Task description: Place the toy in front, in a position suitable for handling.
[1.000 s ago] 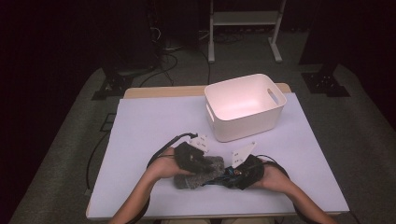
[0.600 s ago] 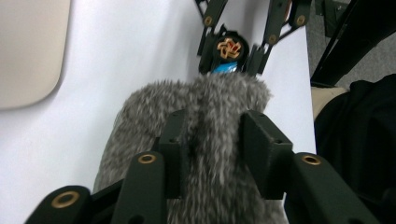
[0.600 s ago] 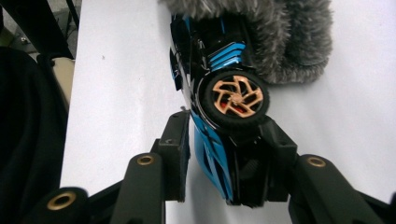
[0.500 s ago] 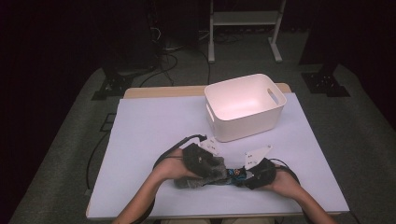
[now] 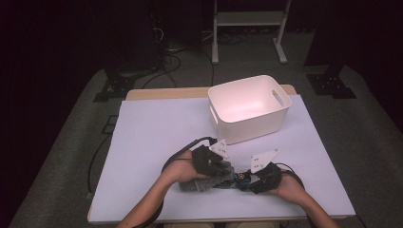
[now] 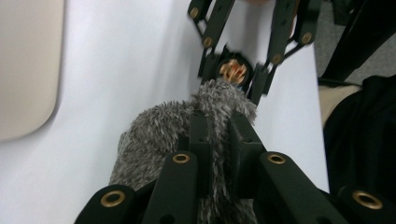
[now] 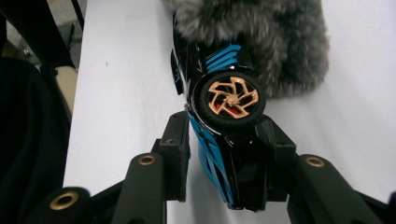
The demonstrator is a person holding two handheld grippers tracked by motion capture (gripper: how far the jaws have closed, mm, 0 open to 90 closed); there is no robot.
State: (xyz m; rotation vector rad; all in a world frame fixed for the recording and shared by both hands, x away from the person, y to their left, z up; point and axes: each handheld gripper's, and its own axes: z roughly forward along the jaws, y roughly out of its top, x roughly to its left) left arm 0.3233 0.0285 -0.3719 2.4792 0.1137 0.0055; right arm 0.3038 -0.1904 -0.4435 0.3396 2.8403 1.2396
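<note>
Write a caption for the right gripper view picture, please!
Right gripper clamps a black-and-blue toy car, its nose tucked into a grey furry pouch.

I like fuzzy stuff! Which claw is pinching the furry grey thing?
The left claw pinches the furry grey pouch; the right claw grips the blue and black toy car.

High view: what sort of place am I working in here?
Probably a lab or recording studio: a paper-covered table with a white bin, dark surroundings, cables on grey carpet and a metal stand behind.
</note>
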